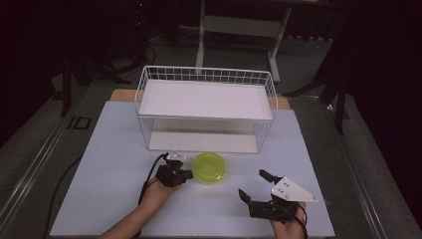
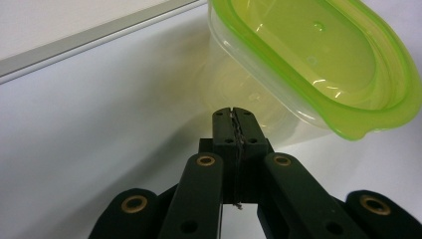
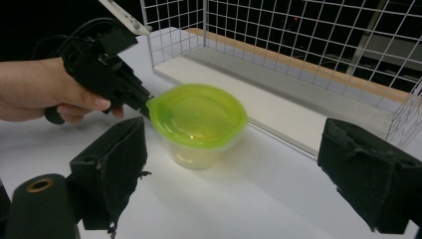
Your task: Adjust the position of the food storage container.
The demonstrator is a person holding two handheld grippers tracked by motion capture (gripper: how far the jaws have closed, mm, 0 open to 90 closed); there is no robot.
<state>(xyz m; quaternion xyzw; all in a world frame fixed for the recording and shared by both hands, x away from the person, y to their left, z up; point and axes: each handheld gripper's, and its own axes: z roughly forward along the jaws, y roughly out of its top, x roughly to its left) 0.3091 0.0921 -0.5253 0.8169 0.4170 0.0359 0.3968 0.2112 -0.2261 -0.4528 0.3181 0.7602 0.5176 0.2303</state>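
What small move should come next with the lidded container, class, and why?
Probably bring the right tool forward to the green-lidded container to steady it. Its jaws stand wide open and well short of the container, while the left tool is shut, its tip at the lid's tab, with nothing bracing the container on the table before the wire rack.

Clear tub (image 1: 210,168) – green lid on – upright, table
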